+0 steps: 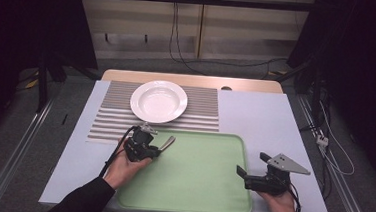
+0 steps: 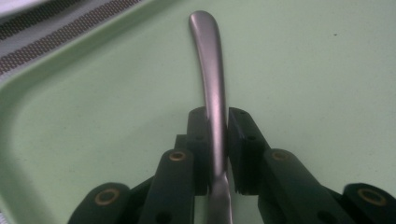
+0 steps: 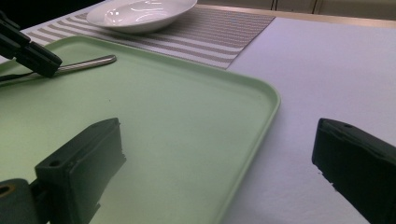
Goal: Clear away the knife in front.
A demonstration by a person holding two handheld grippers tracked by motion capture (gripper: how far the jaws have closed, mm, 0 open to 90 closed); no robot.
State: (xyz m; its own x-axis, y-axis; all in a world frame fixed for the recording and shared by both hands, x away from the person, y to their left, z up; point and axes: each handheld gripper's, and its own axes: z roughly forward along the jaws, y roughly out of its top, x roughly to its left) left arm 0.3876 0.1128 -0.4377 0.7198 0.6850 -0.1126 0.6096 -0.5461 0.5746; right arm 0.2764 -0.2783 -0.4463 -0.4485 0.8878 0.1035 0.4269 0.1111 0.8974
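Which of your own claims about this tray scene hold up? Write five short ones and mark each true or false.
1. The left gripper is shut on the metal handle. True.
2. The right gripper grips the tray's rim. False: its jaws stand wide open and hold nothing.
3. The white plate sits on the striped mat. True.
4. The green tray holds a cup. False: no cup is there; the metal handle hangs over it.
5. The plate lies on the tray. False: it lies beyond the tray, on the mat.
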